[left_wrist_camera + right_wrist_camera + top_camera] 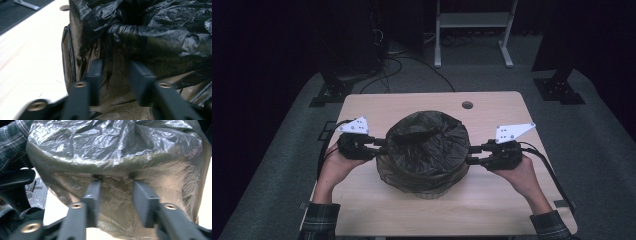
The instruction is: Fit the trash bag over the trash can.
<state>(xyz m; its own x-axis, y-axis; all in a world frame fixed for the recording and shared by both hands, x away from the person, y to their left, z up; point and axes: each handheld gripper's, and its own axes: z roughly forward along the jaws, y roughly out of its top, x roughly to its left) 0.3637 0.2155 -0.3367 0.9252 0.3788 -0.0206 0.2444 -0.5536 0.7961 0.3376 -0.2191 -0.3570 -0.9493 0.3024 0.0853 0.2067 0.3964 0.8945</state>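
Jaws partly open on both the left gripper (pixel 379 145) and the right gripper (pixel 472 156) press against opposite sides of the black bag (pixel 428 142) draped over a round bin (pixel 427 190) mid-table (pixel 362 210), gripping nothing visibly, so the liner looks fitted with only smoothing left.

A: Left gripper (pixel 379 146) and right gripper (pixel 473 155): black bodies, grey three-cornered top plates, black trailing cables.
B: Brass-coloured screws at the jaw bases. Sleeves (pixel 319 220): dark plaid.
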